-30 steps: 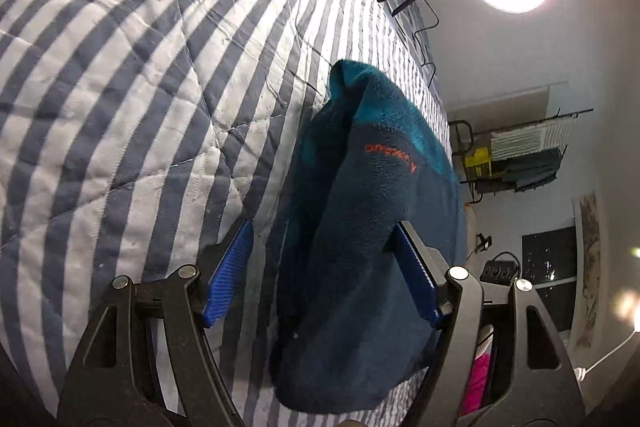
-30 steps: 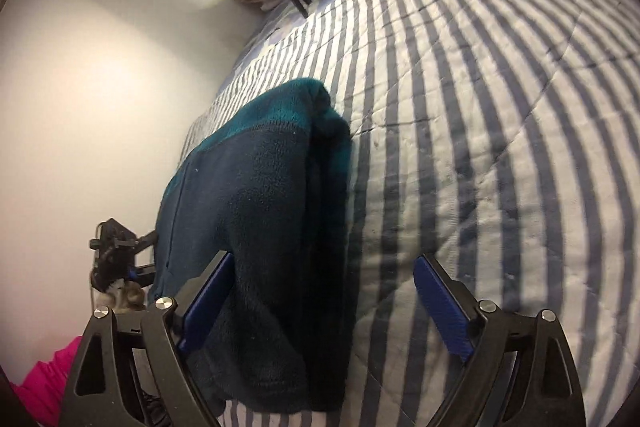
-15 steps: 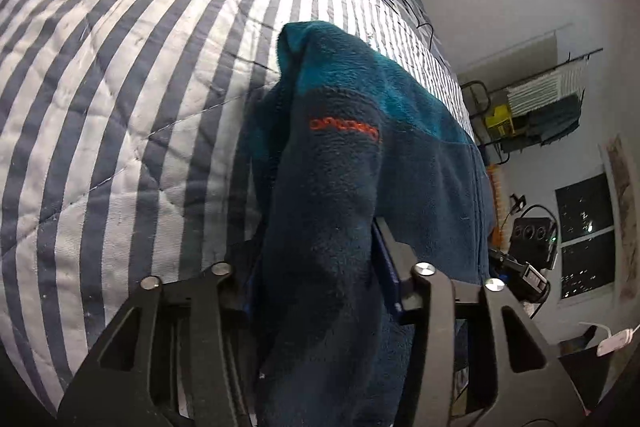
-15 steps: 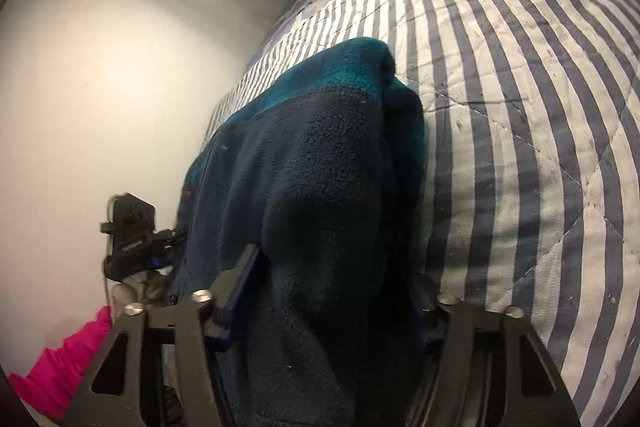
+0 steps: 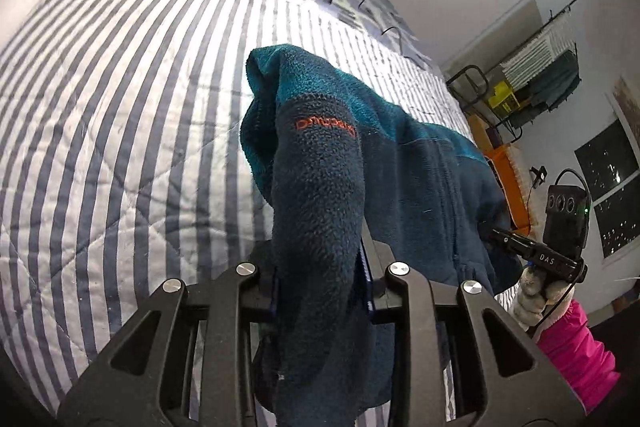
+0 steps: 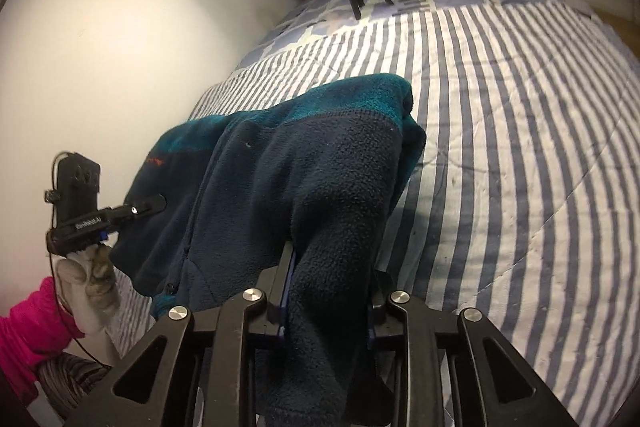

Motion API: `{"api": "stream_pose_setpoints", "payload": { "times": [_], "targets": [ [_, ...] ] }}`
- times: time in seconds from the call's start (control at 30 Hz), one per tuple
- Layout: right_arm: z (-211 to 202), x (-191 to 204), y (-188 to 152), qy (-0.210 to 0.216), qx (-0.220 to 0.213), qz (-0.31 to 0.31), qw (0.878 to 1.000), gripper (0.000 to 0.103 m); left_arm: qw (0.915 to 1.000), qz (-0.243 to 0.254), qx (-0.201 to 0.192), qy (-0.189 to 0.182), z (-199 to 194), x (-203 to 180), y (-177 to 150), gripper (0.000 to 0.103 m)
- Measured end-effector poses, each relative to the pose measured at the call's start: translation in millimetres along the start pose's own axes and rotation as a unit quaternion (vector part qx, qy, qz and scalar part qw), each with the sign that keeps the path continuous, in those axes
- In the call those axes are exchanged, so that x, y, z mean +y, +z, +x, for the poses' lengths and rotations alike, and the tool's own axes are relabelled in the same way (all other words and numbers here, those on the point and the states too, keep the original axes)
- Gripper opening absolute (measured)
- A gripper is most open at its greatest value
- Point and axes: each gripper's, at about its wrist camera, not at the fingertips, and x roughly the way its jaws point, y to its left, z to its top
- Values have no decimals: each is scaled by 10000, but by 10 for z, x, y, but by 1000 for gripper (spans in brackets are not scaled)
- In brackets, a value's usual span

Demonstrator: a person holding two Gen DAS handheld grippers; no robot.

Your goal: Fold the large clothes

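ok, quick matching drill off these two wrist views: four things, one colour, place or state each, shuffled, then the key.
Things:
1. fleece jacket
2. quilt
3. sleeve
4. left gripper

Descriptions:
A. pink
B. clamped on fleece
C. navy with a teal top band
D. blue and white stripes

Pairs: 1-C, 2-D, 3-A, 4-B

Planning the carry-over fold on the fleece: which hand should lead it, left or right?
Neither clearly; both should move together. The left gripper and right gripper have each just closed on a bunched near end of the fleece jacket, with its teal end draped onto the striped quilt.
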Motion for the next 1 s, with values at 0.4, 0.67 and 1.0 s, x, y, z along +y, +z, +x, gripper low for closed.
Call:
{"api": "stream_pose_setpoints", "payload": {
  "times": [0.4,0.67,1.0],
  "targets": [
    [-422,-130,234,-633,-318,-359,9968,24,9988,448,-58,-197,130,-529,153,26],
    [-677,-538,561,-1082,-563,-431,9916,23,9955,854,-142,-397,482,-1052,515,26],
    [-917,-1307,1305,-1819,-1011,-449,9771,23,9888,1217,-330,-794,1325,-1813,1186,26]
  ]
}}
